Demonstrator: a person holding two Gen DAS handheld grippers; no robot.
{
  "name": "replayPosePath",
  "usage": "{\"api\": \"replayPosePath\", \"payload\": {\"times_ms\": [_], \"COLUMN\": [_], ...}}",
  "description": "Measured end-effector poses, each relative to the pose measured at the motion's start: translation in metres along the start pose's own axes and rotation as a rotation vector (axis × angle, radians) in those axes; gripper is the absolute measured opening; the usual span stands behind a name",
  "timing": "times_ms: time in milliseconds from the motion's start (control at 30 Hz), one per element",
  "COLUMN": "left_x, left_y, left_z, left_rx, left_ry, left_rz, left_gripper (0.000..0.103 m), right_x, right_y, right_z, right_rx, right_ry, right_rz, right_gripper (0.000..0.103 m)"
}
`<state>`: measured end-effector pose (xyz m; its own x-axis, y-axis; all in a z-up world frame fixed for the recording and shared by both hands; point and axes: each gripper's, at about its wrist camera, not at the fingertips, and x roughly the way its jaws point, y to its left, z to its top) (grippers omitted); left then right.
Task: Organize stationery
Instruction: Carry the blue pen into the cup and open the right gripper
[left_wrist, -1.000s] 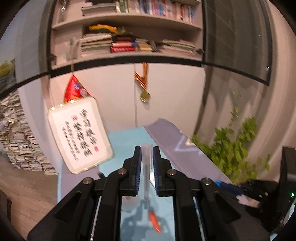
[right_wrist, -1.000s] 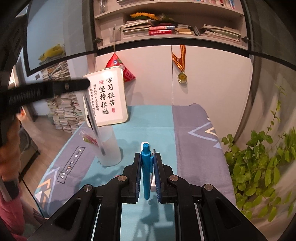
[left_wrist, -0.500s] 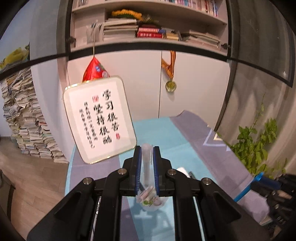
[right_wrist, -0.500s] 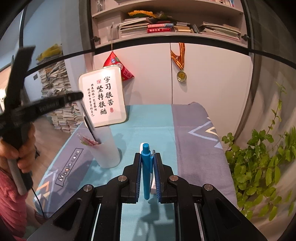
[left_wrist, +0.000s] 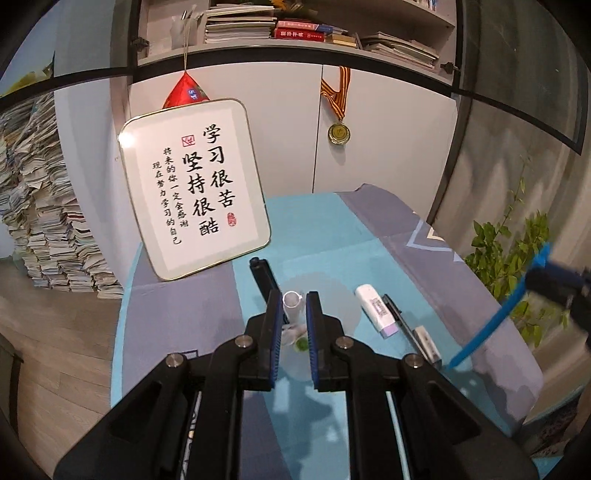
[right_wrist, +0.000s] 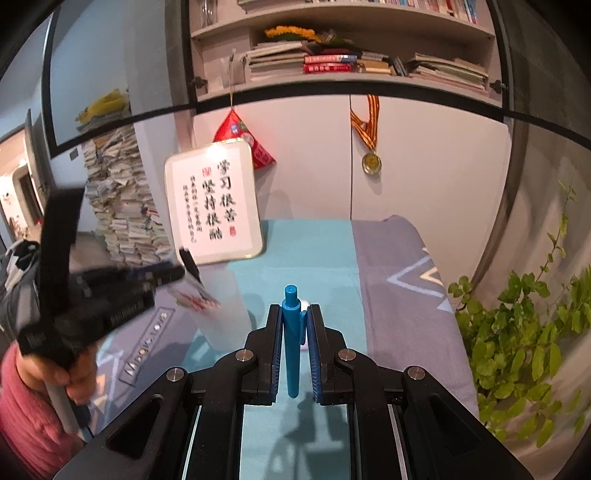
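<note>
My left gripper (left_wrist: 293, 300) is shut on a pale translucent pen (left_wrist: 291, 308), held upright with its lower end inside the mouth of a frosted pen cup (left_wrist: 332, 306). A black pen (left_wrist: 261, 274) leans out of that cup. In the right wrist view the left gripper (right_wrist: 168, 275) shows blurred above the cup (right_wrist: 225, 314), carried by a hand. My right gripper (right_wrist: 293, 310) is shut on a blue pen (right_wrist: 290, 339), upright over the teal mat, to the right of the cup. From the left wrist view the blue pen (left_wrist: 495, 325) hangs at the far right.
A white eraser-like block (left_wrist: 376, 311), a black pen (left_wrist: 400, 325) and a small white item (left_wrist: 428, 343) lie on the mat right of the cup. A framed calligraphy board (left_wrist: 195, 184) leans at the back left. A leafy plant (right_wrist: 517, 332) stands off the table's right edge.
The left gripper has swung round and come down over the cup, bringing the pale pen into its mouth. The right gripper still holds the blue pen and has barely shifted.
</note>
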<state>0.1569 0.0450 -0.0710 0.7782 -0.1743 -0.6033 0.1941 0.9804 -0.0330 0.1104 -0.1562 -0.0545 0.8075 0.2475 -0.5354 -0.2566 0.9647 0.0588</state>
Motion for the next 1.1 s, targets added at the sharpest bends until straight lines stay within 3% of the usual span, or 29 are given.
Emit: {"api": "replayPosePath", "payload": {"times_ms": [100,167,233,767,1100], "left_x": [-0.008,-0.015,-0.022,-0.036,-0.027], "left_y": [0.003,0.006,0.007,0.042,0.048], "left_z": [-0.006,-0.010,-0.015,-0.047,-0.056], "left_rx": [-0.004,-0.006,-0.004,-0.056,-0.059], "left_ry": [-0.016,-0.033,-0.051,-0.061,-0.036], "left_rz": [-0.004,-0.004,0.003,0.036,0.034], "left_gripper": [0.014,0.023,0.026,0.029,0.029], "right_x": [-0.001,0.001,0.002,0.031,0.073], "right_y": [0.009,0.016,0.023,0.072,0.080], "right_z": [0.008,0.014,0.018,0.060,0.058], "right_rx": [-0.010,-0.019,-0.026,-0.104,-0.098], "right_ry": [-0.023,-0.034,-0.041,-0.121,-0.042], "right_rz": [0.012,0.019,0.026,0.045,0.074], "right_gripper": [0.014,0.014,0.014,0.014,0.014]}}
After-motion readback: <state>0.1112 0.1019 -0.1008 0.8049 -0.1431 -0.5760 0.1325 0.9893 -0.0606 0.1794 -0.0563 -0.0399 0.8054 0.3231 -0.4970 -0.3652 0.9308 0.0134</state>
